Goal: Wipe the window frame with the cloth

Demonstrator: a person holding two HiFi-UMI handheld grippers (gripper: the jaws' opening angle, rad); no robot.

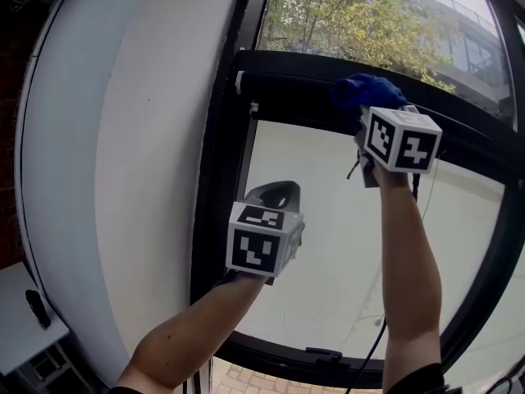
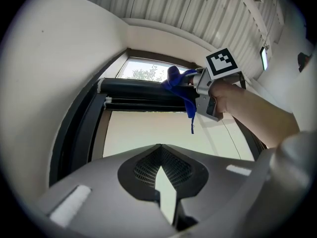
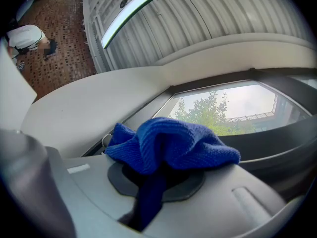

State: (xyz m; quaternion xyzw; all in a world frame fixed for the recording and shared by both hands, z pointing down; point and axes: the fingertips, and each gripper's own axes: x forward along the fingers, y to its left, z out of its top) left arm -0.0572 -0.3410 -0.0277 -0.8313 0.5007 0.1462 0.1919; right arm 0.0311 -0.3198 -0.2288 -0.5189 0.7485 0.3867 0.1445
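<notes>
Now | right gripper [image 1: 367,115] pinches blue cloth [image 3: 168,145], seemingly against window frame [image 1: 303,84] | left gripper [image 2: 161,155] pressed together, empty.

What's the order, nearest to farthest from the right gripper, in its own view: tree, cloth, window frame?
1. Blue cloth, clamped in its jaws.
2. Window frame, the black bar just beyond.
3. Tree, outside behind the glass.

Cloth [image 1: 365,91] against the window frame [image 1: 287,89] — left gripper [image 1: 276,195] below, leftward.
</notes>
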